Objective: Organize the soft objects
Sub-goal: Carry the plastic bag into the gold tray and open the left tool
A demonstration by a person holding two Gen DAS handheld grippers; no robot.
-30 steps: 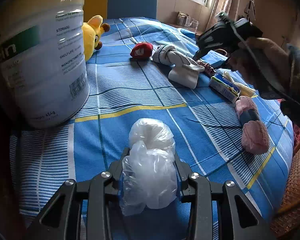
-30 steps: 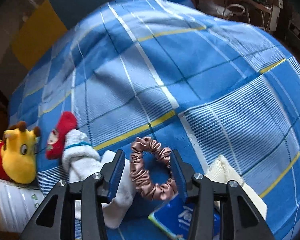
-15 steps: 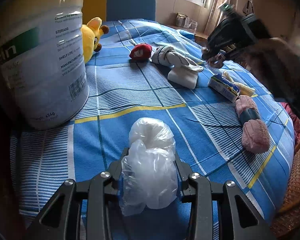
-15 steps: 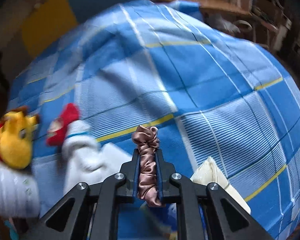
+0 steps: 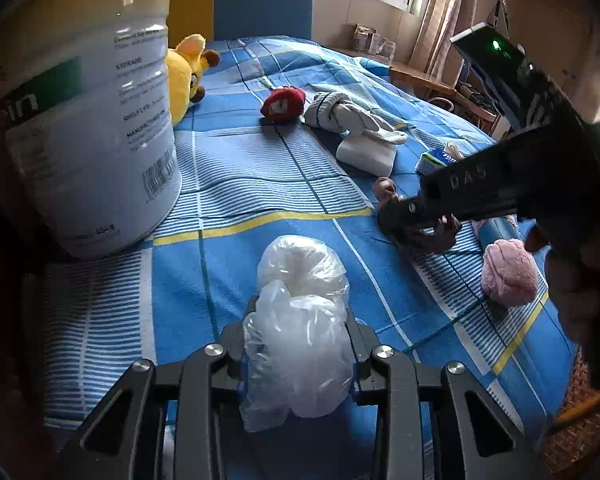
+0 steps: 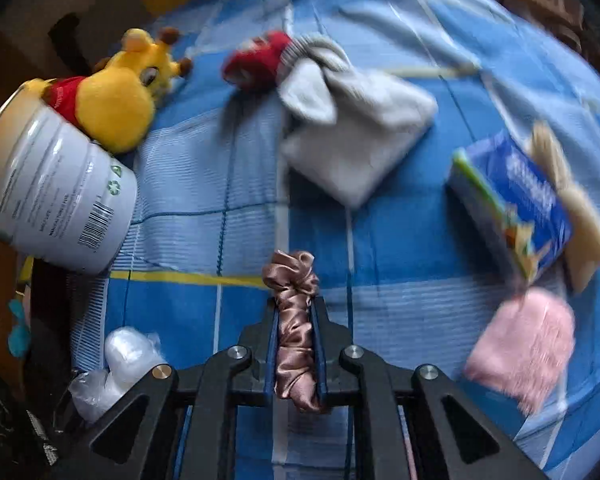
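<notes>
Between the two fingers of our right hand-held gripper sits the shiny brown scrunchie, squeezed flat and held tight above the bed. Our left hand-held gripper has its jaws just closing in on a crinkly plastic bag, and the pads press on it from both sides while it rests on the blue checked blanket.

Near the bag stands a big white tin with its top open. A yellow plush toy leans right beside it. Farther out lie a small red toy, a grey sock, a blue tissue pack and a fluffy pink thing, all apart from each other.

We think the scrunchie is on its way to the tin. To do this well, we should keep squeezing until it hangs right over the open top, then let go so it drops inside. We should move slowly, because the picture from our right side is blurry. We must also not bump the tin or the plush toy, or the tin may tip over.
</notes>
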